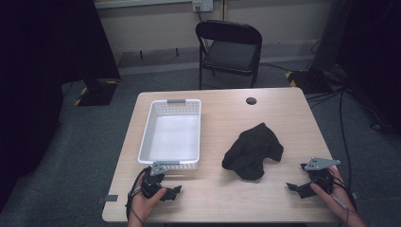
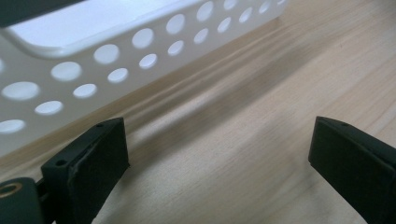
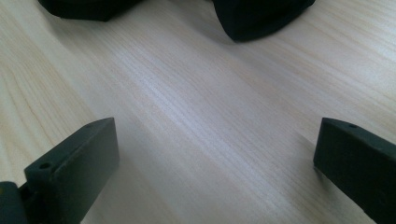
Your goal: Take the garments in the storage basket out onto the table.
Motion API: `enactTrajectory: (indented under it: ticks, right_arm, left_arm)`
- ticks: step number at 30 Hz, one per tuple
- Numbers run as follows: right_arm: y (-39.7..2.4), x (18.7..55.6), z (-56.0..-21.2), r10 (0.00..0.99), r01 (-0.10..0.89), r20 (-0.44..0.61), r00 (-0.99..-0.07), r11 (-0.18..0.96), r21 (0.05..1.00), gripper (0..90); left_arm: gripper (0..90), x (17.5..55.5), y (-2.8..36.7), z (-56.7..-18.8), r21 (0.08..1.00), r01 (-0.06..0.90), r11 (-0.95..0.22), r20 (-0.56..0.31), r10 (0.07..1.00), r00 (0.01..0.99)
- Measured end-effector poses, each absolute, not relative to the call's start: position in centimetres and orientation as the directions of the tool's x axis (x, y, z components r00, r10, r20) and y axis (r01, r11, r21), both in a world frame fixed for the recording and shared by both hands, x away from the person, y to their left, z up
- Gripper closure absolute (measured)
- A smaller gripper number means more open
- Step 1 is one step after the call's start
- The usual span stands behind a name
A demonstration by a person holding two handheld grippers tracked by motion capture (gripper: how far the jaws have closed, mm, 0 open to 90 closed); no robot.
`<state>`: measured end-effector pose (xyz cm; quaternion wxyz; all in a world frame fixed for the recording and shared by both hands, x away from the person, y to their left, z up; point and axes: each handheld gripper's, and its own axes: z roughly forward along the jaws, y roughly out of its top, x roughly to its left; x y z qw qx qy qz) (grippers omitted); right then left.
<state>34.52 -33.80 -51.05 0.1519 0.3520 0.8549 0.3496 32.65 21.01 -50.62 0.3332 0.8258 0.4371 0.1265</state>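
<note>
Bare table (image 1: 288, 118) lies open between the right gripper (image 1: 297, 184) and the black cloth (image 1: 253, 150) at its ten o'clock. The white basket (image 1: 171, 163) blocks the left gripper (image 1: 174, 191) at twelve, just beside it; wood toward three o'clock is free up to the cloth

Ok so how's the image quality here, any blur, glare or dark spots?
High view: soft, dim at the left and right edges, and the black cloth shows little fold detail. Left gripper view: the white basket is bright and blurred, with soft shadow bands on the table. Right gripper view: mild sheen on the wood.
</note>
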Motion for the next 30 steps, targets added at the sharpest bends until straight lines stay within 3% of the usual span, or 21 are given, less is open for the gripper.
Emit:
enactTrajectory:
  ticks: [15,30]
  right_arm:
    - [-33.8,34.5,-51.0,0.708,0.495,-0.014,-0.706,0.508,0.705,0.0]
    - [-33.8,34.5,-51.0,0.704,0.493,-0.014,-0.71,0.511,0.704,0.0]
  left_arm:
    - [3.9,32.2,22.7,-51.1,0.665,0.625,-0.41,-0.016,0.828,0.56]
    - [0.0,31.6,24.0,-51.8,0.716,0.572,-0.4,-0.012,0.812,0.584]
